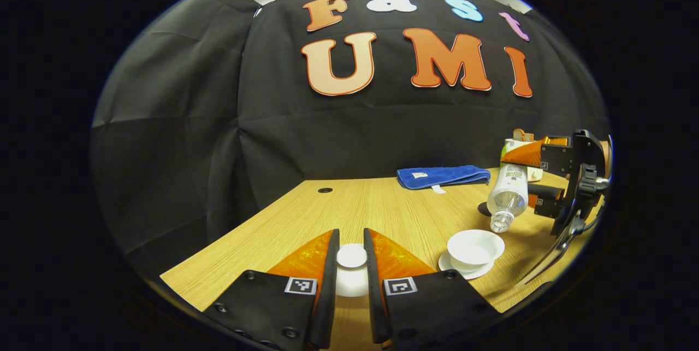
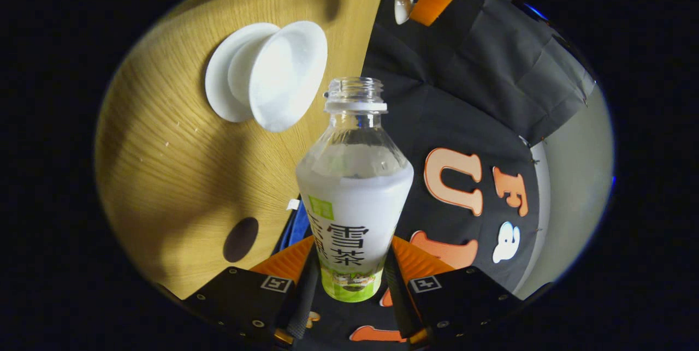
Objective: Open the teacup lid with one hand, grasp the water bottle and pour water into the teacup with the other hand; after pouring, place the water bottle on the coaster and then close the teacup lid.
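Note:
My left gripper (image 1: 351, 244) is shut on the knob of the white teacup lid (image 1: 351, 257) and holds it just above the table's near edge. To its right the white teacup (image 1: 475, 247) stands uncovered on its saucer (image 1: 465, 273). My right gripper (image 2: 352, 255) is shut on the clear, capless water bottle (image 2: 355, 187). In the left gripper view the bottle (image 1: 509, 192) tilts mouth-down, just above and behind the cup, with the right gripper (image 1: 534, 177) around its body. The dark round coaster (image 2: 241, 239) lies bare on the table beyond the cup (image 2: 284, 72).
A folded blue cloth (image 1: 442, 176) lies at the back of the wooden table (image 1: 382, 209). A small round hole (image 1: 325, 190) sits at the back left. A white and green object (image 1: 516, 143) stands partly hidden behind the right gripper.

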Demonstrator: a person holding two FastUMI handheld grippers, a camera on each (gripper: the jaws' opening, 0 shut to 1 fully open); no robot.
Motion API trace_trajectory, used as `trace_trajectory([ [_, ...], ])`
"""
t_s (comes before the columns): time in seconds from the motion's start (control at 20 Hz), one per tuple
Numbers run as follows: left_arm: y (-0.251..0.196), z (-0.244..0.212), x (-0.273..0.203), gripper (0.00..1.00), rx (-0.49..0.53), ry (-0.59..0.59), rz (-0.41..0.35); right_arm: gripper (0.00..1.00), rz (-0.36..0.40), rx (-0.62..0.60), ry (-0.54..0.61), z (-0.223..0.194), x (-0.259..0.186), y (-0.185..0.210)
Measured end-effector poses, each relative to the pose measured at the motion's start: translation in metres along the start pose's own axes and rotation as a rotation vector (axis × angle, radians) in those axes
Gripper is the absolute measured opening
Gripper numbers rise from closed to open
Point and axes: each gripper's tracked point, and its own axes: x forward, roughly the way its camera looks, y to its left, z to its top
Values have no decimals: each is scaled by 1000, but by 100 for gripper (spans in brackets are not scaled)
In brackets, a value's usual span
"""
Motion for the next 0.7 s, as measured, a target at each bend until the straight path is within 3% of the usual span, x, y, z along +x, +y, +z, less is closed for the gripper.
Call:
trace_trajectory([
  [0.15, -4, 5, 0, 30, -4, -6, 0, 64, 88, 269, 25, -6, -1, 17],
  [0.7, -36, 34, -1, 30, -18, -63, -51, 64, 14, 1030, 182, -99, 10, -25],
])
